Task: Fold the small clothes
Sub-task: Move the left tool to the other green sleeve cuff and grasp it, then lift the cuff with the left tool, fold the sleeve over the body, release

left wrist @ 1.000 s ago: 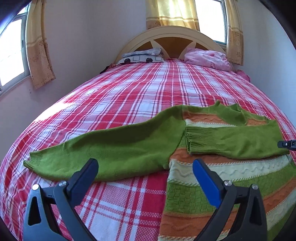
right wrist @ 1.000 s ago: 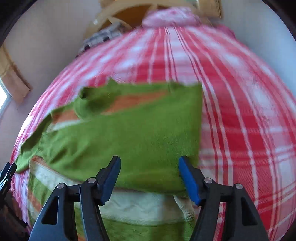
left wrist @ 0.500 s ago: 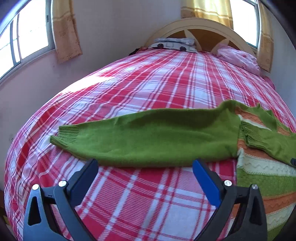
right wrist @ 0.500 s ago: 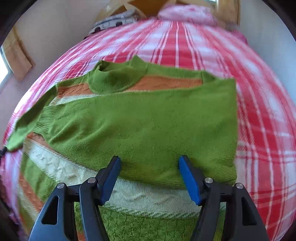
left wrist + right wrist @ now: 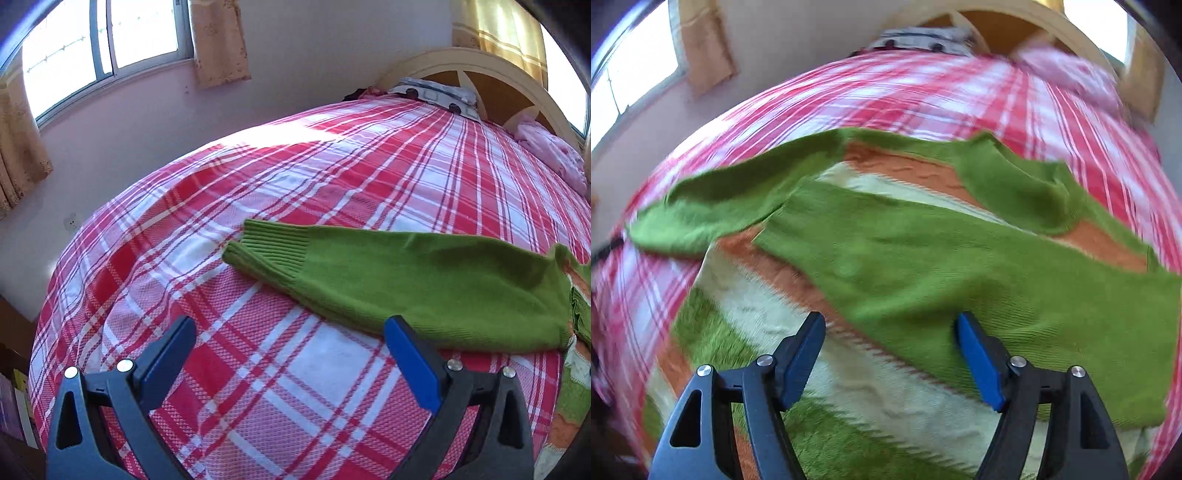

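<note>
A small green sweater with orange and cream stripes (image 5: 849,369) lies flat on the red plaid bed. Its right sleeve (image 5: 960,280) is folded across the chest. Its left sleeve (image 5: 406,280) stretches out sideways, with the ribbed cuff (image 5: 266,247) at its end. My left gripper (image 5: 288,354) is open and empty, hovering over the bedspread just in front of that sleeve, nearer the cuff end. My right gripper (image 5: 890,347) is open and empty, over the lower edge of the folded sleeve.
The plaid bedspread (image 5: 258,177) covers the whole bed. A wooden headboard (image 5: 480,70) with a patterned pillow (image 5: 432,94) and a pink cloth (image 5: 550,151) stands at the far end. A wall with a window (image 5: 99,44) runs along the left side.
My left gripper has swung left along the outstretched sleeve toward its cuff. My right gripper has swung left across the sweater; its view is blurred by motion.
</note>
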`<state>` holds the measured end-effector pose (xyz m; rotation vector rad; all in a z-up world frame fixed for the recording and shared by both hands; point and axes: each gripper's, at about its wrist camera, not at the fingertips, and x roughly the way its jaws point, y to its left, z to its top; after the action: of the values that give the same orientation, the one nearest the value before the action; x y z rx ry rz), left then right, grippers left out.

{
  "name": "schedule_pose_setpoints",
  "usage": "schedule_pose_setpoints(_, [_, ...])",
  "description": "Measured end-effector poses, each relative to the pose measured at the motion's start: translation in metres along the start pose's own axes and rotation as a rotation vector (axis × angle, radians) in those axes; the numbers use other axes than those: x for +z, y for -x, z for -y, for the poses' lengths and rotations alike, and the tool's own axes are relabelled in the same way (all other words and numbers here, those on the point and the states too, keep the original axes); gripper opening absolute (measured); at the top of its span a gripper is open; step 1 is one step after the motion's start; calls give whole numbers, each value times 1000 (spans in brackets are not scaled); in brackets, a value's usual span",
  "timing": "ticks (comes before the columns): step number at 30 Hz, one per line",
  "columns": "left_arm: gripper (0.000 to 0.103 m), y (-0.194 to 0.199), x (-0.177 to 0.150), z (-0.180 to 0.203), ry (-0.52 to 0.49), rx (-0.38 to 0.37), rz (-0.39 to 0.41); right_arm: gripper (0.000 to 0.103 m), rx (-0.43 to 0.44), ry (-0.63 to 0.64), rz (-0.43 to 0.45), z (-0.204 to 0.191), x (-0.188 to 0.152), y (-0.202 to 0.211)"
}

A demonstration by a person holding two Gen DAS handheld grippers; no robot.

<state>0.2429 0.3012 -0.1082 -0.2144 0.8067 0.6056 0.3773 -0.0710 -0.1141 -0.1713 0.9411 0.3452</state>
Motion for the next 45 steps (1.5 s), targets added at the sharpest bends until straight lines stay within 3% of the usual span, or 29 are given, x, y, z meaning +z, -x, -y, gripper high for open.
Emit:
schedule_pose_setpoints(2, [103,-7,2,-12,16,2,-25,75,18,6,32,-5,-8,8])
schedule_pose_setpoints(9, [99,-12,5,-45,154,-12,-51,76,-52,61,107,-14,-33,9])
schedule_pose_setpoints(15, [85,-21,7,-60,327,-166,-80,83,-57,55,114,-12,-38,12])
schedule_pose_setpoints(19, [72,-34,10,-58,389,-213,-103,84,-72,61,121,-14,-40,14])
schedule_pose_setpoints(23, [71,-49,13,-59,461,-233,-137,85,-85,67,127,-16,-41,15])
schedule_pose_setpoints(30, [72,-62,21,-69,599,-281,-81,85,-96,72,130,-17,-42,15])
schedule_pose_setpoints(36, [69,-69,24,-64,618,-306,-37,85,-94,72,129,-17,-42,15])
schedule_pose_setpoints(39, [47,-71,23,-62,600,-308,-19,86,-89,67,128,-16,-42,15])
schedule_pose_setpoints(41, [7,-77,22,-65,606,-331,-37,86,-87,65,128,-16,-42,16])
schedule_pose_setpoints(45, [7,-74,22,-71,611,-382,-19,86,-87,65,128,-16,-43,15])
